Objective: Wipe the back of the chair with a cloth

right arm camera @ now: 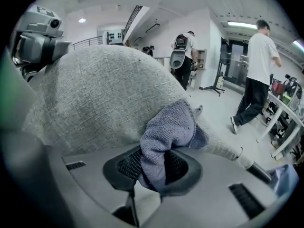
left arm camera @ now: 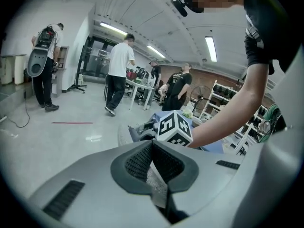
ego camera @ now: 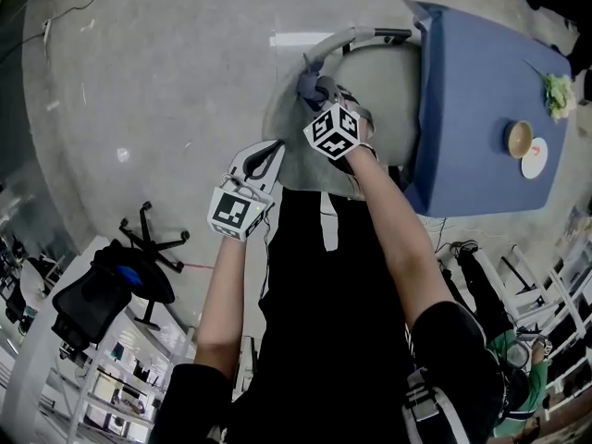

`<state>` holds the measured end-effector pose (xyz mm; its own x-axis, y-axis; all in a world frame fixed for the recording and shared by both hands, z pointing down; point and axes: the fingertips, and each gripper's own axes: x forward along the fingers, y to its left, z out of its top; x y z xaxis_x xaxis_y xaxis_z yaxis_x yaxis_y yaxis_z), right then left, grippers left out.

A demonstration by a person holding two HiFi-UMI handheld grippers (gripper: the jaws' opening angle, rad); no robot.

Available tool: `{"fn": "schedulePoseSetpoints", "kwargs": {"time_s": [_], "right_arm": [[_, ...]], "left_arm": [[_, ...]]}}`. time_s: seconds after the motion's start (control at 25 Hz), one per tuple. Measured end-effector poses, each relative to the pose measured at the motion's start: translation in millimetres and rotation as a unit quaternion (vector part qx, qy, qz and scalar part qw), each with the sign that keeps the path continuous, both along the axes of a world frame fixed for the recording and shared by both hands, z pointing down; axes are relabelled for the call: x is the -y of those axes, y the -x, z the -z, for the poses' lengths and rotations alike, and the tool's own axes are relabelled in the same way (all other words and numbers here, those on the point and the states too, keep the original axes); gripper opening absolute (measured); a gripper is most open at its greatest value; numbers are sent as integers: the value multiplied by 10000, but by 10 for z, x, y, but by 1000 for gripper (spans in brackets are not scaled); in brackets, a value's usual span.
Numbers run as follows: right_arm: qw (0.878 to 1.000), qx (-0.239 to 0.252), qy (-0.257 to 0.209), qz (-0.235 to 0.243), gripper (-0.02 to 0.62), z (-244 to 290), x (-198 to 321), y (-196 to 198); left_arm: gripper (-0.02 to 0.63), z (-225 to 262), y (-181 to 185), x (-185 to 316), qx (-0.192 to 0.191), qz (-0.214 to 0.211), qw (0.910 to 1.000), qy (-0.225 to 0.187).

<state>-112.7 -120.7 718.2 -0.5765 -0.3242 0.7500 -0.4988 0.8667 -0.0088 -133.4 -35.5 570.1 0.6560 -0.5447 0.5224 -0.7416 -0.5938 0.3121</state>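
Observation:
The chair's grey fabric back [ego camera: 294,163] stands just in front of the person, and it fills the left of the right gripper view [right arm camera: 99,89]. A blue-grey cloth [right arm camera: 167,129] is bunched between the jaws of my right gripper [right arm camera: 154,165], which is shut on it. The cloth [ego camera: 308,83] rests against the top of the chair back, and the right gripper [ego camera: 320,92] is just behind it. My left gripper [ego camera: 270,154] is at the back's left edge. Its jaws are shut [left arm camera: 153,163] with a strip of the grey fabric pinched between them.
A blue table [ego camera: 481,109] stands close to the chair's right, with a cup [ego camera: 519,139], a plate [ego camera: 535,158] and a green bunch [ego camera: 558,92] on it. A black office chair [ego camera: 111,285] is at lower left. People [left arm camera: 116,75] stand farther off on the grey floor.

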Motion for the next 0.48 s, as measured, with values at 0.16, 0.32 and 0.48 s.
{"fn": "schedulePoseSetpoints", "kwargs": {"time_s": [0.16,0.32,0.48], "right_arm": [[9987,19,-57,502,109,15,-232,73],[9963,29,-60,859,109,21,-484,134],[9938,65,-19,1110,109,29,-691,159]], "left_arm": [[23,3,-12,3,-20,-28,10000,-40],[23,15,-10,0,-81,16,9999,-74],[23,16,2,-3,-174,123,9997,-71]]}}
